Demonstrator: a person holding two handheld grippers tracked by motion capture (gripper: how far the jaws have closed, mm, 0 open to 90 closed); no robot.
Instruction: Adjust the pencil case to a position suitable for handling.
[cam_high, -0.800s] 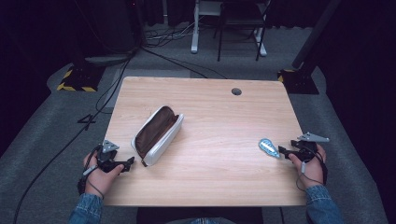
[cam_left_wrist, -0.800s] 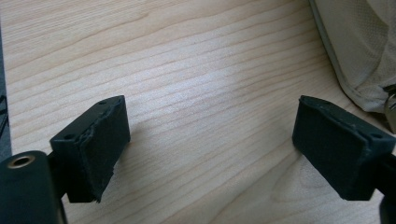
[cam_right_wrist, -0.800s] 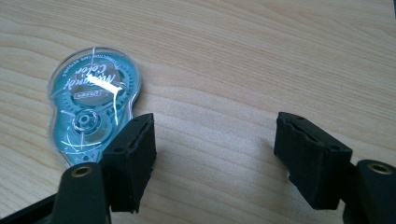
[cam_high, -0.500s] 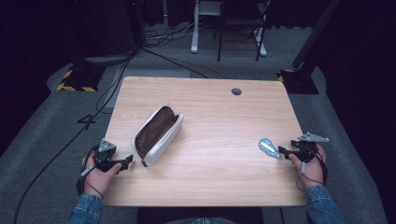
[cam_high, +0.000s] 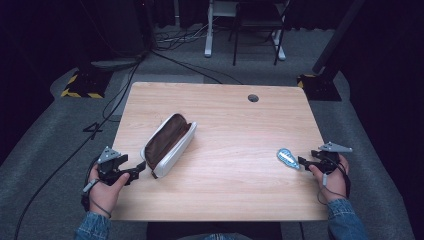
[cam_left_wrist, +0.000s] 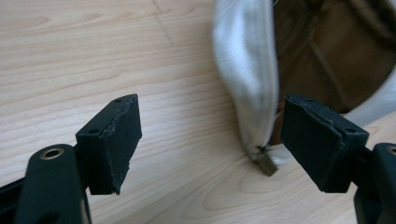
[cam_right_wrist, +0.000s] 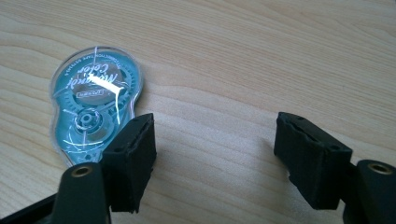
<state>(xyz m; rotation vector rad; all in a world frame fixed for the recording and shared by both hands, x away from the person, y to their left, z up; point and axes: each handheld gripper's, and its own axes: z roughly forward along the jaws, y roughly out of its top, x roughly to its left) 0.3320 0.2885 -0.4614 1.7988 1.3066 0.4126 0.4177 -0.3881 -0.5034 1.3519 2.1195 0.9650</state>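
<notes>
A white pencil case (cam_high: 167, 144) with a brown inside lies unzipped on the wooden table (cam_high: 225, 115), left of centre. My left gripper (cam_high: 141, 168) is open at the case's near end; in the left gripper view the case's end (cam_left_wrist: 243, 93) and its zip pull (cam_left_wrist: 265, 163) sit between the wide-apart jaws. A clear blue correction tape dispenser (cam_high: 287, 157) lies flat near the table's right edge. My right gripper (cam_high: 301, 162) is open just beside it; in the right gripper view the tape dispenser (cam_right_wrist: 93, 100) lies left of the left jaw, with bare wood between the jaws.
A round cable hole (cam_high: 253, 98) sits near the table's far edge. Beyond the table are a white desk frame (cam_high: 210, 30), cables on the grey floor (cam_high: 175, 42) and yellow-black striped stand bases (cam_high: 80, 85).
My left gripper has moved a little right and forward, closing in on the pencil case's near end. The right gripper and the tape dispenser have stayed put.
</notes>
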